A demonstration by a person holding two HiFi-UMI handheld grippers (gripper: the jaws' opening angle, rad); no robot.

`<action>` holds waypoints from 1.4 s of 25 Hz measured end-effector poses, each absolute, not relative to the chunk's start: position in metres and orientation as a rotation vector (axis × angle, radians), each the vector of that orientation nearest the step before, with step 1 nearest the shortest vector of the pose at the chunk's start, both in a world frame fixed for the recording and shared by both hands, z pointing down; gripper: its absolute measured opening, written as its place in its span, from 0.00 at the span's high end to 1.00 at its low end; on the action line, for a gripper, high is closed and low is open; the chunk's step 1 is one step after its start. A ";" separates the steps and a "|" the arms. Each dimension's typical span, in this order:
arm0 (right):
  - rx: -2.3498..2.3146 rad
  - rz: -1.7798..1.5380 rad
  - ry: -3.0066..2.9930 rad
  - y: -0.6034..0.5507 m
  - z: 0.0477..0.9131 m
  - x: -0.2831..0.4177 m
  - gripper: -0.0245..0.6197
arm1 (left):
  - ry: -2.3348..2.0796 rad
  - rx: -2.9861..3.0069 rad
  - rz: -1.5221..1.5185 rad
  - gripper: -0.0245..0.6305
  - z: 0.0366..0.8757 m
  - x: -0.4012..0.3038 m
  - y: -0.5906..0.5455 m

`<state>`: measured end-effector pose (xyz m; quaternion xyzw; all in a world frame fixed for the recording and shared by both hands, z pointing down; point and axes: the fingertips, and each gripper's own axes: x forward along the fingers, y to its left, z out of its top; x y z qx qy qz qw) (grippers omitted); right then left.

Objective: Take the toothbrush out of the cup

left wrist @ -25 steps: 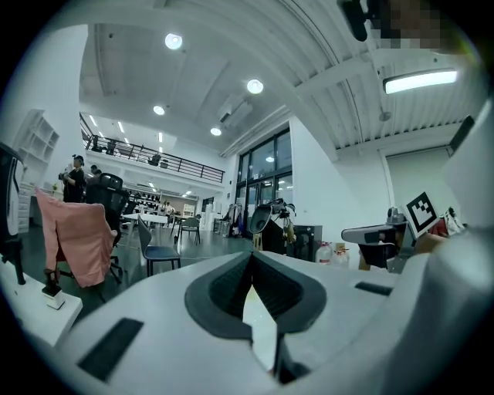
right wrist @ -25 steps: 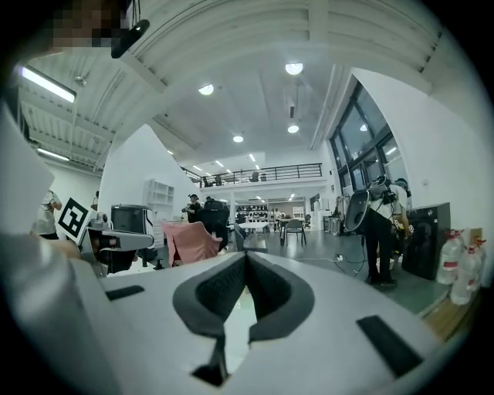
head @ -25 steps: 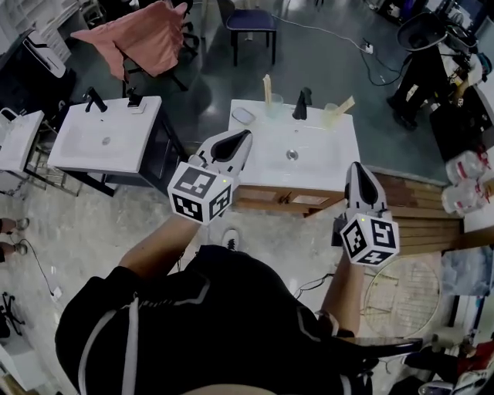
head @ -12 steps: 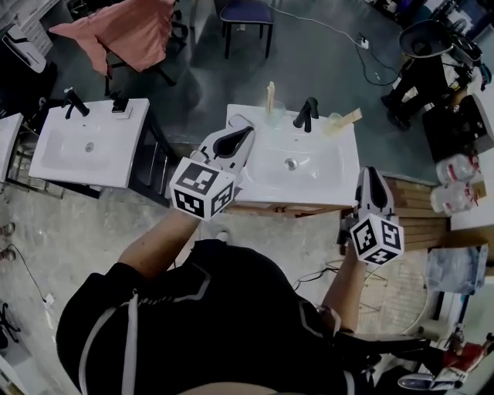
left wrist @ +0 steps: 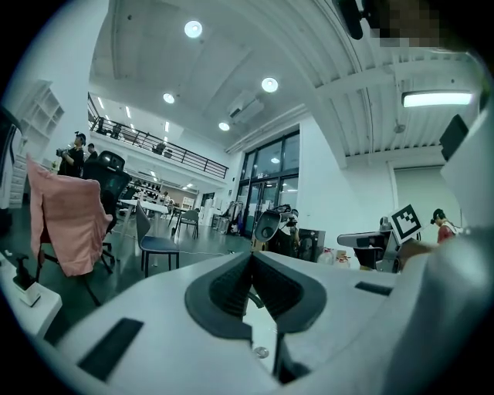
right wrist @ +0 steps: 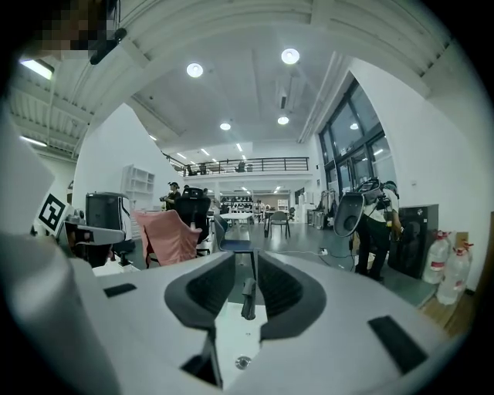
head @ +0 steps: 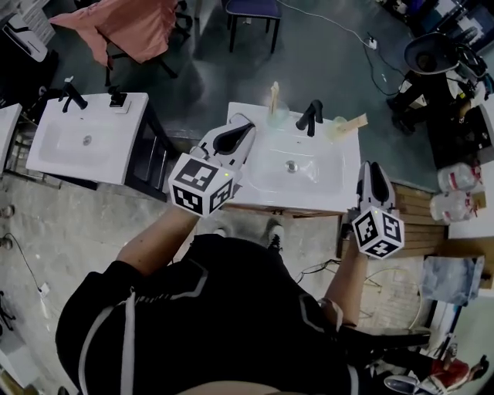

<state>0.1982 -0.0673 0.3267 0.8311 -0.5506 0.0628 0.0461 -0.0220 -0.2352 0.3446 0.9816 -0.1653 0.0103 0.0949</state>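
Observation:
Two clear cups stand at the back of the white sink (head: 328,181), on either side of the black faucet (head: 311,116). The left cup (head: 276,117) holds an upright pale toothbrush (head: 273,95). The right cup (head: 336,128) holds a pale toothbrush (head: 356,121) leaning right. My left gripper (head: 245,128) is shut and empty, over the sink's left side, short of the left cup. My right gripper (head: 370,167) hovers at the sink's right edge, its jaws opening with nothing between them. The right gripper view shows the faucet (right wrist: 247,296) through the gap between the jaws of the gripper (right wrist: 247,261). In the left gripper view the jaws of the gripper (left wrist: 251,258) meet.
A second white sink (head: 85,143) stands to the left. Behind are a blue chair (head: 253,9) and a chair draped in pink cloth (head: 123,27). Water bottles (head: 457,193) and wooden boards (head: 413,212) lie to the right. A person (right wrist: 378,224) stands in the background.
Both grippers have come closer to the sink, the left one now over its basin. The right gripper's jaws have parted.

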 end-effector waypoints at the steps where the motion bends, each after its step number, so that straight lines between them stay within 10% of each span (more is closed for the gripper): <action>1: 2.534 0.194 -1.689 -0.069 0.329 0.205 0.81 | -0.505 2.910 0.035 0.96 0.346 -0.018 -0.236; 35: 2.250 0.464 -1.893 -0.149 0.506 0.430 0.65 | -1.010 2.767 0.129 0.96 0.386 0.121 -0.225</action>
